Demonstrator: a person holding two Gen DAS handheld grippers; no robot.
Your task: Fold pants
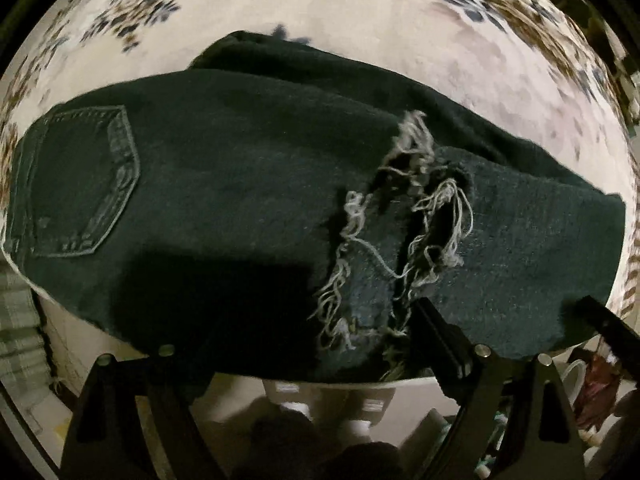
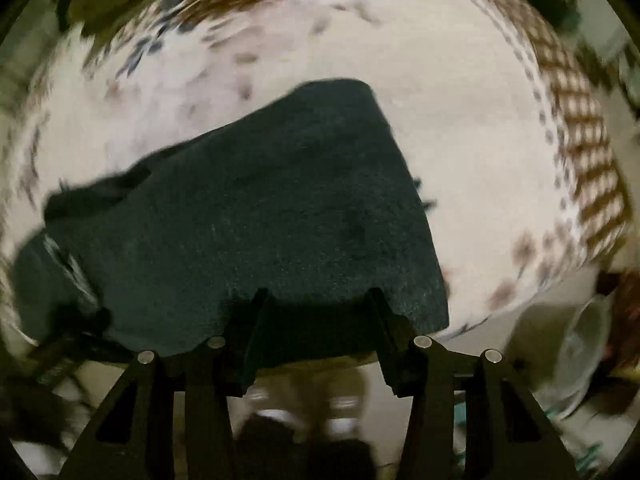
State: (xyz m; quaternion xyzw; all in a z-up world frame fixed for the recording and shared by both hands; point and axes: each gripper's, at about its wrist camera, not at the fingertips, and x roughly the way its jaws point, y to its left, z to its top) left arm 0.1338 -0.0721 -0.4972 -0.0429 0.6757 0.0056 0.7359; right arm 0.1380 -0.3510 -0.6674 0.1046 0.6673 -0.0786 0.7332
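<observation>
Dark jeans lie folded lengthwise on a white patterned cloth. A back pocket shows at the left, and a frayed ripped knee right of centre. My left gripper hovers at the near edge of the jeans, open and holding nothing; its right finger lies over the fabric, its left finger is lost in shadow. In the right wrist view the leg end of the jeans fills the middle. My right gripper is open at the near edge of that end, its fingers over the fabric.
The cloth covers a table and has brown and blue flower prints at its borders. Below the near table edge are feet in white slippers. A pale plastic container and clutter sit at the lower right.
</observation>
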